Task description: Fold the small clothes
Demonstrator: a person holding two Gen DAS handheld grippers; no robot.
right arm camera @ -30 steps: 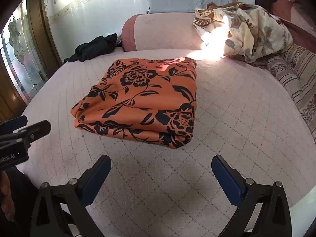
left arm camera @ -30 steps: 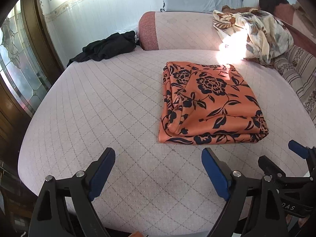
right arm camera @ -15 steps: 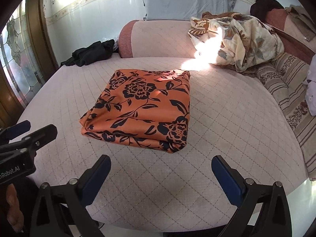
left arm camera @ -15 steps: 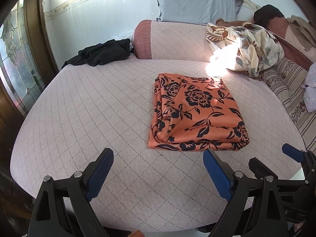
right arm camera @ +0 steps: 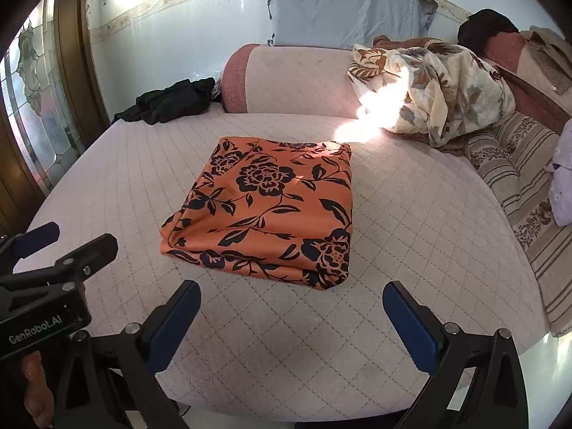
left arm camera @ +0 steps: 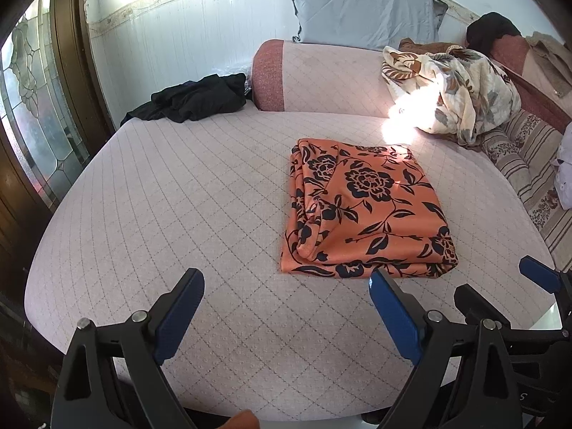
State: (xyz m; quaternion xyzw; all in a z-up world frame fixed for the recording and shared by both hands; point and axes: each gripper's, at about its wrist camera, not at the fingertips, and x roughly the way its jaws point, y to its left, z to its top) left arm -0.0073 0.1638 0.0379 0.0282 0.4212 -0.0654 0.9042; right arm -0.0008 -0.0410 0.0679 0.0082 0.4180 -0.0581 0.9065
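A black garment (left arm camera: 193, 98) lay upper left and a floral blanket (right arm camera: 436, 89) upper right; the folded orange floral cloth (right arm camera: 271, 211) sat centre on the bed (right arm camera: 411, 214), both tools, left (left arm camera: 286, 307) and right (right arm camera: 291, 312), released.

Orange cloth (left arm camera: 368, 211) looks smooth, slightly sheeny, printed with black flowers; it lies on the matt quilted pink bed cover (left arm camera: 171, 207). Gripper fingers (left arm camera: 178, 312): matt black plastic, blue pads, shiny metal screws. Behind the cloth, glossy white wall tiles (left arm camera: 186, 43).

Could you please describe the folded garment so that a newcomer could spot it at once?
On the pink quilted bed, near its middle, lies the folded garment, a flat rectangle. Orange with black flowers, it differs from the crumpled black clothes and the cream floral blanket behind it.
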